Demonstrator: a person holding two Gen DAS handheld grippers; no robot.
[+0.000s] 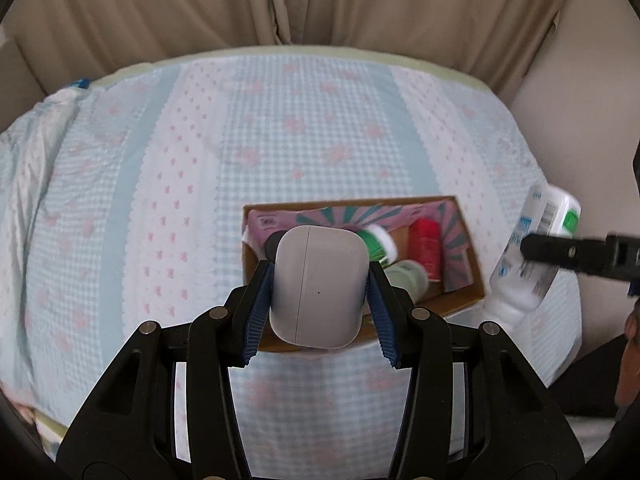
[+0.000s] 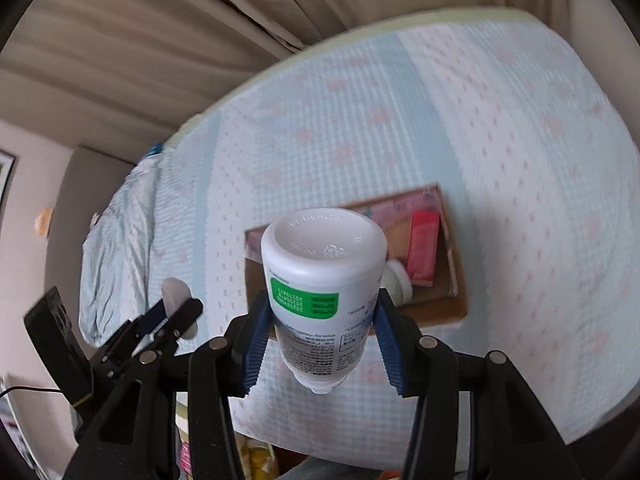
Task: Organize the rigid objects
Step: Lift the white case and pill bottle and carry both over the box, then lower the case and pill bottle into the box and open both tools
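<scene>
A: Item one: white case [image 1: 318,286], one count. The left gripper [image 1: 319,298] clamps it between its blue pads [image 1: 256,308], poised above the near edge of the cardboard box [image 1: 460,300], probably for dropping in.

B: Item two: white bottle [image 2: 322,292], one count, base pointing away, pinched at the waist by the right gripper [image 2: 320,334] just right of the box.

A: Box contents on the bed [image 1: 160,200]: one red container [image 1: 426,248] at the far right, one green-labelled bottle [image 1: 378,242], one pale jar [image 1: 408,276], one dark item, partly hidden.

B: Two held, four boxed.
</scene>
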